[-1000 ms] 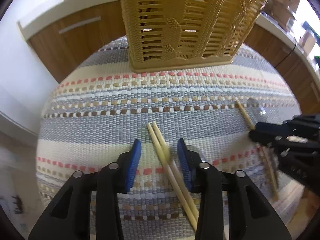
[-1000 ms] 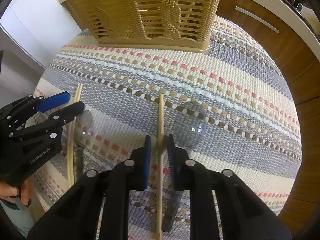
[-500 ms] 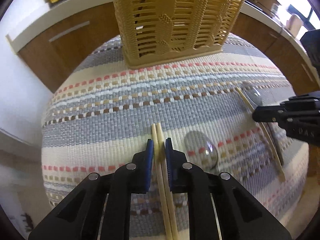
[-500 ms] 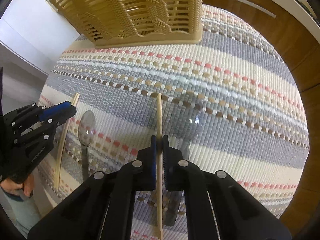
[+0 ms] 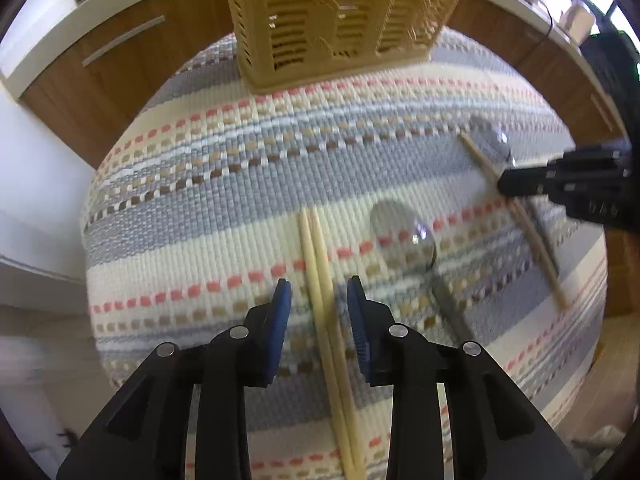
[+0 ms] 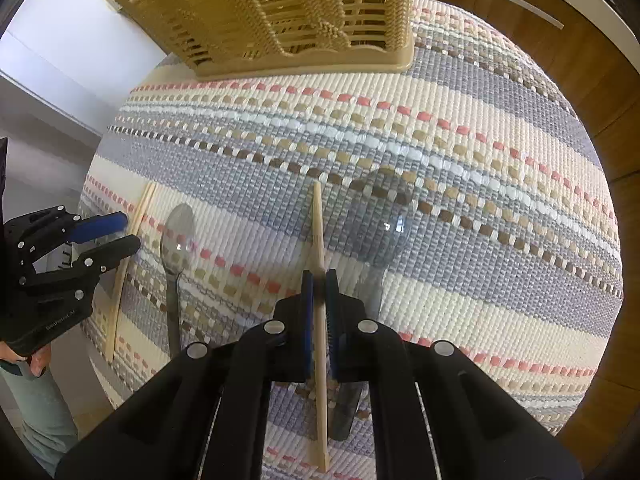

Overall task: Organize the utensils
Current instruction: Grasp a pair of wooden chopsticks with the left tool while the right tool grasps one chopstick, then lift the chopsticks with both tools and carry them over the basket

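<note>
The left tongs (image 5: 318, 294) point steeply down over the near side of the worktop (image 5: 224, 184), which is covered by a striped woven mat. Their blue pads (image 5: 280, 312) stand apart, having just been opening, and a pair of chopsticks (image 5: 320, 280) lies between them side by side on the mat, with a gap on each flank so neither pad presses on the wood. Just to the right of that pair lies a small spoon (image 5: 404, 236), bowl toward the far edge.

The right tongs (image 6: 319, 284) are pressed together on a single chopstick (image 6: 318, 232), which runs straight between the pads, its tip aimed at the far edge and its other end reaching back under the tongs toward the near edge. Whether it is lifted off the mat I cannot tell. Just beside it on the right lies a bigger spoon (image 6: 380, 220), its handle running back beneath the right finger.

At the far edge of the worktop stands a tan slatted basket (image 6: 280, 12), upright, well apart from all the utensils. In the right view the left tongs show at the worktop's left edge, with a person's fingers (image 6: 36, 360) behind them.
</note>
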A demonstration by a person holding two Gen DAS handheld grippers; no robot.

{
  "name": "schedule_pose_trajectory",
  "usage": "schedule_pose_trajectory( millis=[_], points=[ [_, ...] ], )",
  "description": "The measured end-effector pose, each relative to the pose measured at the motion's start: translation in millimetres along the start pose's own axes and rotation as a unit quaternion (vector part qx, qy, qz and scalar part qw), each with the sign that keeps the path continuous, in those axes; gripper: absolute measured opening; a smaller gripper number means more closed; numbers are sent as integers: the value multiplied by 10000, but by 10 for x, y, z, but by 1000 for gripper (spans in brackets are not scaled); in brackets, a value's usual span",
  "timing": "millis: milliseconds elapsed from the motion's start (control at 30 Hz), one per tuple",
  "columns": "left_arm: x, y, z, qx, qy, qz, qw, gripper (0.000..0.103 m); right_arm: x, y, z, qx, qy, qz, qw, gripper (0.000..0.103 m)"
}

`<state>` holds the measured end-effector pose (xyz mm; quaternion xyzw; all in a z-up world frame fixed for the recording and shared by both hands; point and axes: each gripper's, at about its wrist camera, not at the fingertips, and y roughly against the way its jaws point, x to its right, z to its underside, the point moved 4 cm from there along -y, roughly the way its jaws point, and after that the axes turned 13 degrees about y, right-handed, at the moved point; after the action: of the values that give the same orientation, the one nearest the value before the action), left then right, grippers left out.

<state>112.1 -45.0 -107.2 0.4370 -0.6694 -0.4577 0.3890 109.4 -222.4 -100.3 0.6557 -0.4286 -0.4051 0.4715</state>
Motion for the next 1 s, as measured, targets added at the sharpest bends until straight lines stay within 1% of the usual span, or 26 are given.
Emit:
schedule_pose_trajectory(
  millis=[67, 167, 233, 300, 367, 433, 500, 600, 667, 700, 733, 767, 800, 867, 933, 1000],
  points=[
    [36, -5, 48, -26, -94, -96, 9999, 28, -23, 2, 0, -56, 111, 65, 9999, 5],
    [120, -13, 86, 55, -271, -336, 9991, 28, -87, -14, 25, -167, 217, 178, 9995, 6],
    [218, -41, 89, 74, -332, -439, 9985, 26, -115, -17, 24, -226, 257, 169, 9993, 11],
    [245, -38, 112, 73, -364, -443, 9983, 24, -133, -16, 4, -272, 319, 222, 9989, 11],
    [278, -38, 134, 49, -344, -420, 9985, 24, -161, -16, -15, -332, 369, 250, 9985, 14],
    [270, -16, 133, 4, -288, -341, 9990, 24, -175, -26, -25, -368, 396, 215, 9983, 20],
    [297, -53, 90, -26, -242, -266, 9993, 24, -201, -36, -52, -380, 411, 253, 9981, 20],
    [252, -47, 86, -25, -255, -262, 9993, 24, -304, -99, -64, -360, 497, 407, 9973, 20],
    [254, -45, 94, 25, -310, -370, 9988, 23, -378, -156, -35, -342, 609, 592, 9958, 18],
    [267, -39, 103, 65, -348, -437, 9984, 20, -461, -196, -20, -336, 650, 711, 9948, 13],
    [300, -35, 120, 90, -377, -444, 9983, 12, -540, -194, 10, -318, 696, 817, 9937, 12],
    [336, -17, 147, 148, -411, -536, 9976, 11, -582, -199, 16, -292, 786, 866, 9927, 9],
    [377, -10, 176, 261, -508, -702, 9959, 11, -609, -207, 15, -277, 846, 843, 9925, 6],
    [437, -21, 211, 400, -589, -846, 9939, 10, -639, -206, 23, -205, 907, 823, 9923, 5],
    [431, 23, 226, 500, -455, -744, 9949, 10, -661, -198, 42, -103, 938, 763, 9926, 5],
    [395, 145, 222, 806, -331, -503, 9949, 10, -653, -123, 88, 77, 928, 578, 9940, 5]
  ],
)
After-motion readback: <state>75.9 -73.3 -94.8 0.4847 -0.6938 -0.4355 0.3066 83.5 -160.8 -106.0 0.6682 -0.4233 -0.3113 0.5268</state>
